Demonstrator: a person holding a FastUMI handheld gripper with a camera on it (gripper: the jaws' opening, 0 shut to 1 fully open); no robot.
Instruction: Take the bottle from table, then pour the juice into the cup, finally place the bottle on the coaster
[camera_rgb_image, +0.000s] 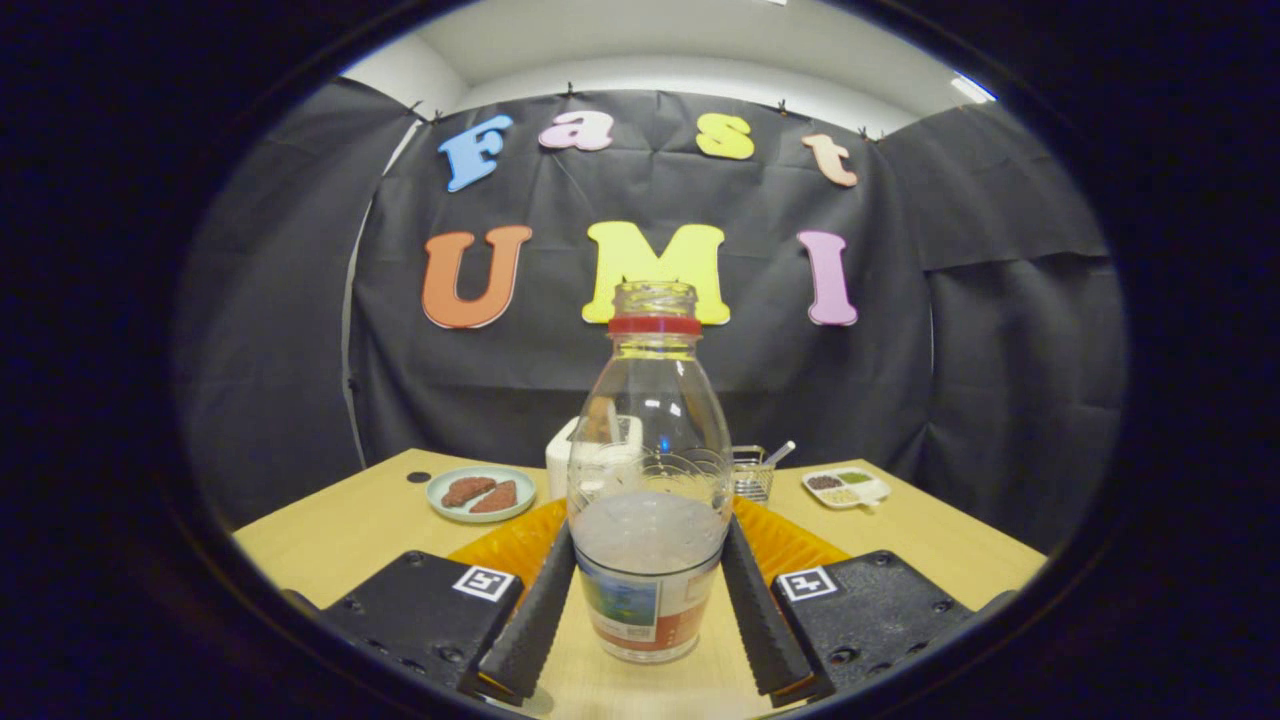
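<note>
While closed partway around the bottle (648, 420), which stands upright and seemingly rests on the table (330, 540), holds it low down, at the level of the label and the liquid line. Appears to press on both flanks with the gripper (648, 535), fingers neither spread wide nor brought together, just the bottle's width apart. Judging by the clear thin wall, expect light, slightly springy plastic, apt to give under a hard squeeze; squeeze enough to hold, not enough to buckle. Reckon on modest weight, with roughly the lower third full of pale cloudy juice, and on that weight sloshing once tilted. Note the open neck, with a red ring and no cap: keep upright until over the cup. Probably smooth and a little slippery on the bare wall; likely better purchase over the label, so best gripped low, near the weight, much as now. Just behind the bottle, partly seen through it, a white cup (558, 450). Beyond the fingertips, spreading out on both sides of the bottle, an orange ribbed mat (500, 545), possibly the coaster, though hard to say. Farther back, beside the cup, a pale green plate (436, 492) with two brown pieces; on the other side, a small wire basket (750, 478) and, past it, a white divided dish (880, 488) of seasonings.
</note>
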